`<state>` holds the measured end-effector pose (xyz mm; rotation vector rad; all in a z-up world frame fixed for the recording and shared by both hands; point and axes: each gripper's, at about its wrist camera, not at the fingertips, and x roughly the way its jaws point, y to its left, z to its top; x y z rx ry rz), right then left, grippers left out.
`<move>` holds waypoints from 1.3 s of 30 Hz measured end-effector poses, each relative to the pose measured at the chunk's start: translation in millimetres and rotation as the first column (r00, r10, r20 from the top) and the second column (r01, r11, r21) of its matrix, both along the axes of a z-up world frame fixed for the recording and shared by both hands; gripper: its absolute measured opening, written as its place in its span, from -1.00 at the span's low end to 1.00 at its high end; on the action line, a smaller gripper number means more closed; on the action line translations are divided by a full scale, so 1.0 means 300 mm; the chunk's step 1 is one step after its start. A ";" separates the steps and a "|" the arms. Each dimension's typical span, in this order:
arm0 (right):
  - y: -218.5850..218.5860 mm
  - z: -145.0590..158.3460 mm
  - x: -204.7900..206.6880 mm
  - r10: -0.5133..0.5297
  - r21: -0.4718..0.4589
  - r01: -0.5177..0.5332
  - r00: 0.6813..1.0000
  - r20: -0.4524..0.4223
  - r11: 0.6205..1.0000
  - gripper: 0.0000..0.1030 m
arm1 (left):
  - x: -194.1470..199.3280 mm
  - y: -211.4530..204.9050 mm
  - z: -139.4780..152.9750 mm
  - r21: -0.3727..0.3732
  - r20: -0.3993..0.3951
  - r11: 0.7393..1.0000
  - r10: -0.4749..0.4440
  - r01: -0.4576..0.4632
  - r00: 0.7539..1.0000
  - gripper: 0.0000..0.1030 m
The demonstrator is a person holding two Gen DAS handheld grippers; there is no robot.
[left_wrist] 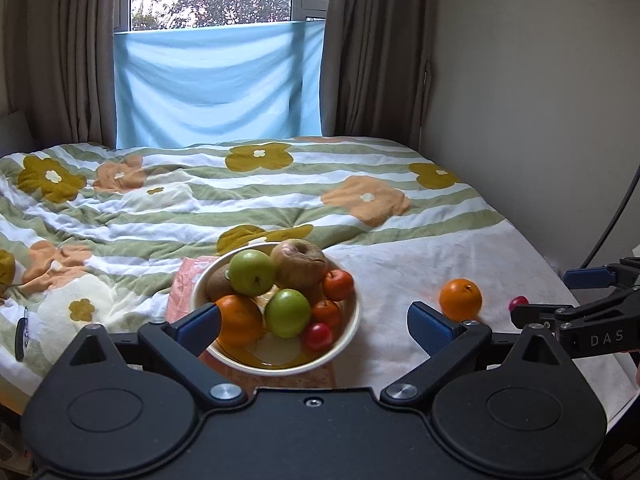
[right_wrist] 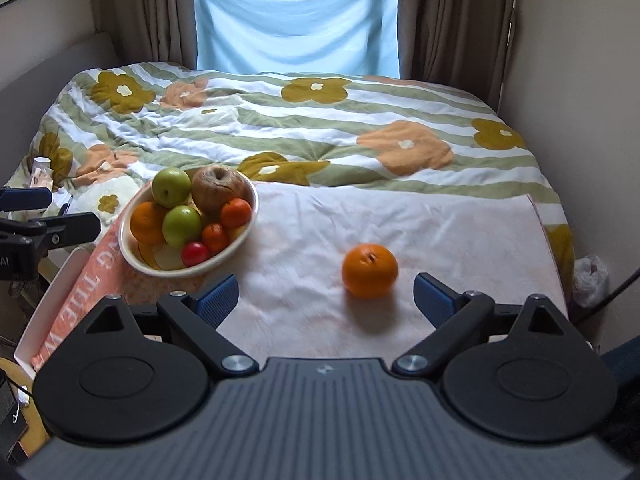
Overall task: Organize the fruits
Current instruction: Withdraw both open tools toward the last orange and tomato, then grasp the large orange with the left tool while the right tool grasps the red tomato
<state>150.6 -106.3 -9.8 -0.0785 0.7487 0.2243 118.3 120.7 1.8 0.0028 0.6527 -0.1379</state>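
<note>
A cream bowl [left_wrist: 352, 322] [right_wrist: 248, 232] on the bed holds green apples, oranges, a brown wrinkled fruit and a small red fruit. A loose orange [left_wrist: 460, 299] [right_wrist: 370, 270] lies on the white cloth to the bowl's right. A small red fruit [left_wrist: 518, 302] lies beyond it, partly hidden by my right gripper. My left gripper [left_wrist: 314, 322] is open and empty, just in front of the bowl. My right gripper [right_wrist: 326, 298] is open and empty, close behind the loose orange, which sits slightly right of its centre.
A flowered quilt [left_wrist: 200, 208] covers the far bed. A pink printed cloth [right_wrist: 92, 280] lies under the bowl at the bed's left edge. A wall [left_wrist: 540, 80] runs along the right side. Curtains and a window stand at the back.
</note>
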 end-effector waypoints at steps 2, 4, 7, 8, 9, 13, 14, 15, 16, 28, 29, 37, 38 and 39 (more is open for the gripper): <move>-0.046 -0.011 -0.013 0.001 0.011 0.000 1.000 -0.010 1.000 1.00 | -0.010 -0.047 -0.007 0.009 -0.004 1.000 0.005 -0.005 1.000 0.96; -0.097 -0.022 -0.018 0.002 0.016 -0.002 1.000 -0.019 1.000 1.00 | -0.014 -0.093 -0.016 0.009 -0.013 1.000 0.011 -0.011 1.000 0.96; -0.176 -0.033 -0.018 0.008 0.012 -0.008 1.000 -0.024 1.000 1.00 | -0.015 -0.178 -0.039 0.008 -0.030 1.000 0.004 -0.004 1.000 0.96; -0.200 -0.039 -0.016 0.009 0.008 -0.009 1.000 -0.026 1.000 1.00 | -0.012 -0.209 -0.045 0.011 -0.035 1.000 0.001 -0.001 0.999 0.96; -0.227 -0.045 -0.012 0.012 0.004 -0.012 0.999 -0.031 1.000 1.00 | -0.009 -0.237 -0.052 0.012 -0.038 1.000 -0.002 0.002 0.999 0.96; -0.332 -0.078 0.010 0.042 -0.011 -0.043 0.998 -0.046 0.999 1.00 | 0.021 -0.349 -0.085 0.007 -0.053 1.000 -0.018 0.018 0.998 0.96; -0.355 -0.086 0.017 0.050 -0.015 -0.050 0.998 -0.048 0.999 1.00 | 0.032 -0.376 -0.095 0.009 -0.056 1.000 -0.021 0.021 0.998 0.96; -0.376 -0.093 0.022 0.057 -0.016 -0.058 0.997 -0.051 0.998 1.00 | 0.043 -0.398 -0.104 0.011 -0.059 1.000 -0.025 0.026 0.998 0.96; -0.398 -0.102 0.032 0.066 -0.016 -0.067 0.996 -0.055 0.998 1.00 | 0.057 -0.424 -0.118 0.012 -0.063 0.999 -0.031 0.032 0.998 0.96; -0.559 -0.254 0.197 0.138 -0.020 -0.140 0.988 -0.075 0.990 1.00 | 0.271 -0.637 -0.289 0.046 -0.098 0.996 -0.075 0.079 0.992 0.95; -0.565 -0.266 0.209 0.142 -0.017 -0.144 0.987 -0.078 0.989 1.00 | 0.287 -0.647 -0.300 0.050 -0.101 0.995 -0.078 0.084 0.992 0.95; -0.572 -0.339 0.282 0.173 0.015 -0.172 0.979 -0.110 0.985 0.74 | 0.395 -0.699 -0.392 0.073 -0.139 0.992 -0.094 0.104 0.986 0.82; -0.569 -0.345 0.289 0.178 0.019 -0.177 0.978 -0.113 0.984 0.70 | 0.403 -0.699 -0.399 0.071 -0.142 0.992 -0.093 0.104 0.985 0.79; -0.566 -0.351 0.295 0.183 0.024 -0.181 0.976 -0.116 0.983 0.68 | 0.411 -0.700 -0.406 0.071 -0.145 0.992 -0.093 0.104 0.985 0.78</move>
